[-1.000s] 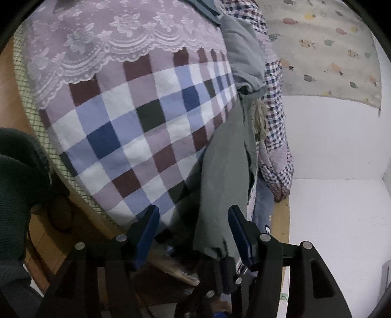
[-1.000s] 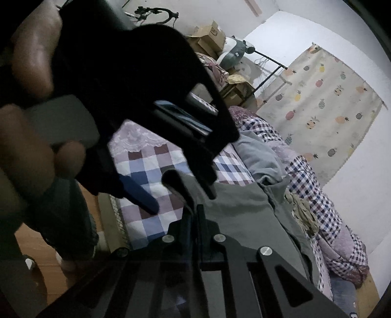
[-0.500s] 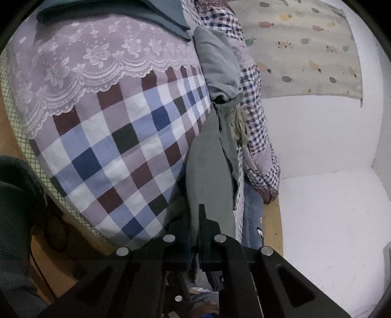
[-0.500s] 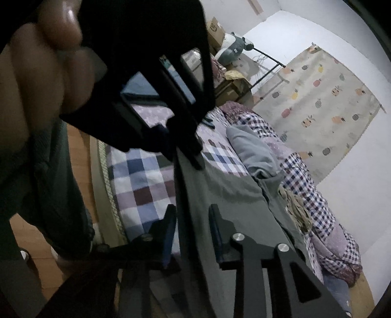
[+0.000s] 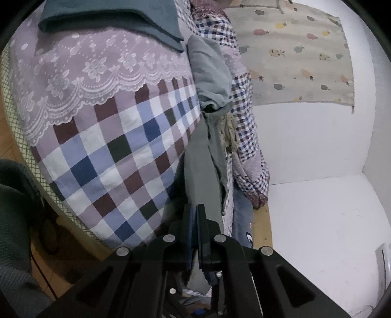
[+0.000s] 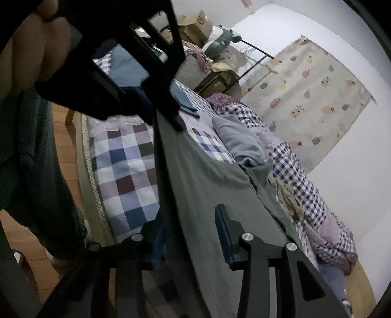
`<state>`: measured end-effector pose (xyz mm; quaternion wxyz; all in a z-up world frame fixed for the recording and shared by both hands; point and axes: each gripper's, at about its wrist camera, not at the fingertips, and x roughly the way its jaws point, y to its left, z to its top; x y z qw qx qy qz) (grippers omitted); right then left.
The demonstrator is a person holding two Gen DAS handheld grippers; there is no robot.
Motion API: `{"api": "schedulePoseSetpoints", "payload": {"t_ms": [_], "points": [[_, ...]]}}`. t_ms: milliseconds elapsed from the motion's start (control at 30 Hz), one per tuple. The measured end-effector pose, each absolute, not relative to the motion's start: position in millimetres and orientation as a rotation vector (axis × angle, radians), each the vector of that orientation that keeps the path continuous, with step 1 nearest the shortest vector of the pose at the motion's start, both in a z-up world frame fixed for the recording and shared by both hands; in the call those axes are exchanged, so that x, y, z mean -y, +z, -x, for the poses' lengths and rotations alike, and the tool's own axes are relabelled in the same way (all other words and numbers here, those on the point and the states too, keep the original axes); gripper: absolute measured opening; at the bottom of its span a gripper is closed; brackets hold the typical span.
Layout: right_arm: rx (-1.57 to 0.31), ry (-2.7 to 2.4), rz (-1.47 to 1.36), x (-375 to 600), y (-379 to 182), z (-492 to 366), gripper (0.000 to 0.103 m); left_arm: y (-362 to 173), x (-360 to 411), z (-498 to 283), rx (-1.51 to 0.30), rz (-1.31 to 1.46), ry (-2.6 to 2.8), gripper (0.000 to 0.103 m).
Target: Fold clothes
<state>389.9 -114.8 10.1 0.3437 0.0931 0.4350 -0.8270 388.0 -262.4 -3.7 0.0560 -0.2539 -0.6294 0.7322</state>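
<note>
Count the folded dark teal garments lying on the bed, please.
1. The folded teal garment lies flat at the far end of the bed, on the lace-trimmed cover. More may be hidden behind the left tool in the right wrist view.

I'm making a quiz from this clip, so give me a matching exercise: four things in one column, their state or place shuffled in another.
1. left gripper
2. right gripper
3. folded dark teal cloth
4. pale curtain with fruit print

a. hanging on the white wall
b. open around the fabric
c. lying on the lace-edged bedcover
d. shut on the olive-grey garment

Pairs: 1-d, 2-b, 3-c, 4-a
</note>
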Motion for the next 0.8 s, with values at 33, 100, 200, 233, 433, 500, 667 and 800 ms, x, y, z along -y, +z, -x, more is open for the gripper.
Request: {"api": "schedulePoseSetpoints", "payload": {"t_ms": [33,100,200,233,433,500,667,800], "points": [[-1.125,-2.155,-0.250,112,9,-388,0.045,-1,262,-388,1.899,0.761,2.228,0.001],[-1.128,-2.169,-0.261,107,7,-384,0.046,4,260,-387,1.870,0.746,2.241,0.001],[-1.153,-2.187,-0.267,96,4,-379,0.049,14,256,-384,1.822,0.736,2.251,0.001],[-1.156,-2.198,-0.273,92,3,-377,0.050,16,255,-384,1.814,0.734,2.251,0.001],[-1.180,-2.273,-0.320,65,-1,-363,0.051,27,251,-380,1.825,0.711,2.209,0.001],[-1.200,-2.302,-0.333,54,-3,-357,0.051,30,251,-378,1.842,0.693,2.185,0.000],[-1.261,-2.361,-0.392,23,-8,-343,0.051,48,254,-372,1.850,0.643,2.155,0.000],[-1.312,-2.415,-0.436,-8,-8,-332,0.051,62,255,-365,1.832,0.615,2.143,0.000]]}}
